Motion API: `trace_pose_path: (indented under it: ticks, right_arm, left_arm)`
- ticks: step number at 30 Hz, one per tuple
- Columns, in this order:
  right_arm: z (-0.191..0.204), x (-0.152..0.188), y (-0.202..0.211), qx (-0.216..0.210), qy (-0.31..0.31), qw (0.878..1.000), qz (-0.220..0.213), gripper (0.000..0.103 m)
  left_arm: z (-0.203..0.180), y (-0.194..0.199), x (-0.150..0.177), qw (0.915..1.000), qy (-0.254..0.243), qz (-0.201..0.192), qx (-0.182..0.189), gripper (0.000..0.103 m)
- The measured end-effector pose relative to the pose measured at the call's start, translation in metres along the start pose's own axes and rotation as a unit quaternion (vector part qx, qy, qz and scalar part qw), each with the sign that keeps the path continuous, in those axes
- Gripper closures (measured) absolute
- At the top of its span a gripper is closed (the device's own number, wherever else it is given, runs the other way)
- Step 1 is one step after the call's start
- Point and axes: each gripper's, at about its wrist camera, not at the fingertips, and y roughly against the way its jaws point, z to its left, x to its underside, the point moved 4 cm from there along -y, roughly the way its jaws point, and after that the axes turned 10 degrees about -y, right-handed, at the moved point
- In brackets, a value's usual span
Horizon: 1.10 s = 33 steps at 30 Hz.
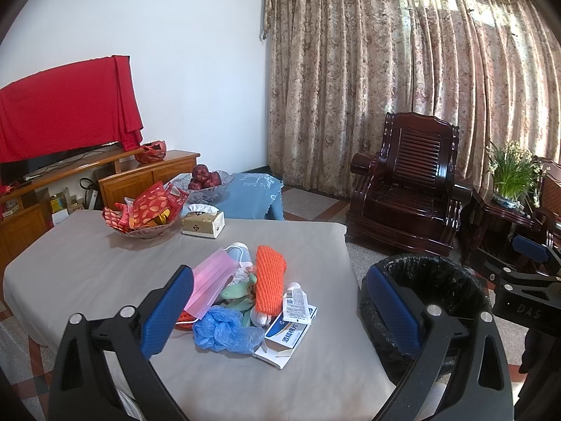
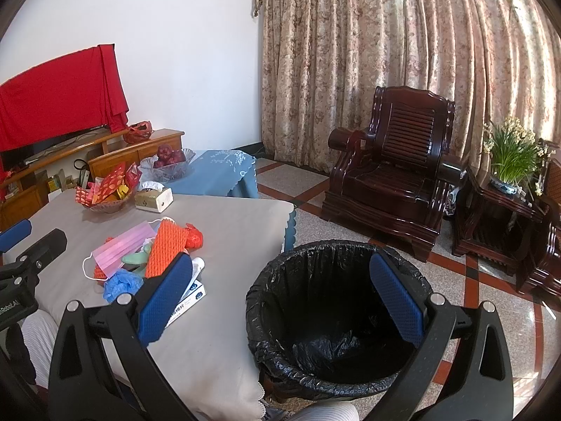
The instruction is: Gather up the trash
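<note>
A heap of trash lies on the grey-covered table (image 1: 87, 263): a pink face mask (image 1: 210, 286), an orange foam net (image 1: 269, 282), a crumpled blue glove (image 1: 226, 331), a white tube (image 1: 296, 303) and a white-and-blue box (image 1: 285, 338). My left gripper (image 1: 280, 308) hangs open above and in front of this heap, holding nothing. A bin with a black liner (image 2: 336, 308) stands on the floor right of the table. My right gripper (image 2: 280, 294) is open over the bin's near left rim, empty. The same heap shows to its left, with the mask (image 2: 121, 251) and the net (image 2: 164, 249).
At the table's far side sit a glass bowl of red packets (image 1: 145, 214) and a tissue box (image 1: 203, 222). Behind it a fruit bowl (image 1: 205, 182) rests on a blue-covered stand. A dark wooden armchair (image 1: 406, 189) and a side table with a plant (image 1: 512, 175) stand by the curtain.
</note>
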Motion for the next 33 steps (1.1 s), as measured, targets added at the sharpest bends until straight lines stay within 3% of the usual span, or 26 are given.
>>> trace_pose_path:
  ticks: [33]
  right_arm:
    - [0.0029,0.0018,-0.0003,-0.001,0.0,1.0,0.002,0.005]
  left_arm:
    - [0.0009,-0.0012,-0.0008,1.0,0.002,-0.001,0.0,0.006]
